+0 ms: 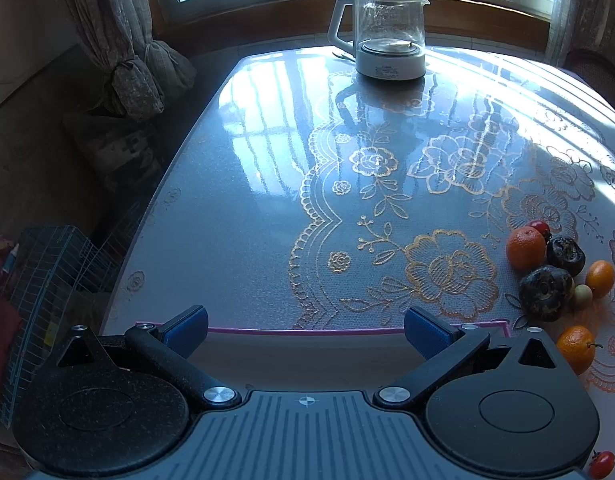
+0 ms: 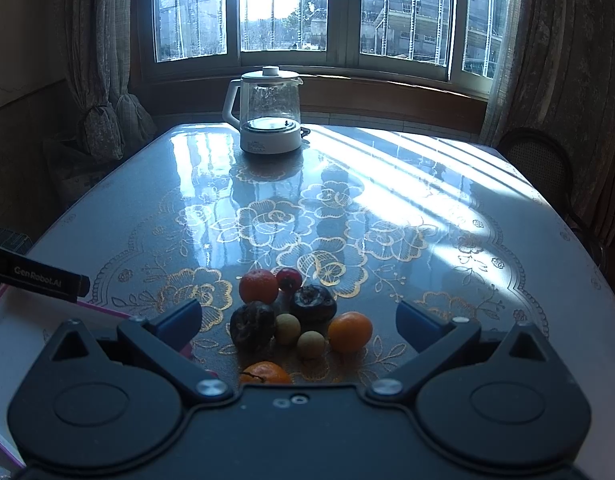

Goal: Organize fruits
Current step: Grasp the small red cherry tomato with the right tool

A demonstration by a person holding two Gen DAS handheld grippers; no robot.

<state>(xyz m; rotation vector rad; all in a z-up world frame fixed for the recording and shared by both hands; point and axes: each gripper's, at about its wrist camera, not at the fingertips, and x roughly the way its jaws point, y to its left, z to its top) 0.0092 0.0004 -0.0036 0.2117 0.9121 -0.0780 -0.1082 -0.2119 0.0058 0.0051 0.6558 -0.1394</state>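
A cluster of fruits lies on the flowered tablecloth: an orange tangerine (image 2: pixel 258 286), a small red fruit (image 2: pixel 289 279), two dark wrinkled fruits (image 2: pixel 312 303) (image 2: pixel 253 326), two pale round fruits (image 2: pixel 287 329), another orange one (image 2: pixel 349 332) and a tangerine (image 2: pixel 265 374) nearest the camera. My right gripper (image 2: pixel 299 320) is open, hovering just in front of the cluster with nothing held. In the left wrist view the same fruits (image 1: pixel 525 248) sit at the right edge. My left gripper (image 1: pixel 305 330) is open over a pink-edged white tray (image 1: pixel 307 354), empty-handed.
A glass kettle (image 2: pixel 269 112) on a white base stands at the table's far side by the window. The pink-edged tray (image 2: pixel 11 344) lies at the near left. A wire rack (image 1: pixel 47 280) stands on the floor left of the table. A chair (image 2: pixel 535 160) is at the far right.
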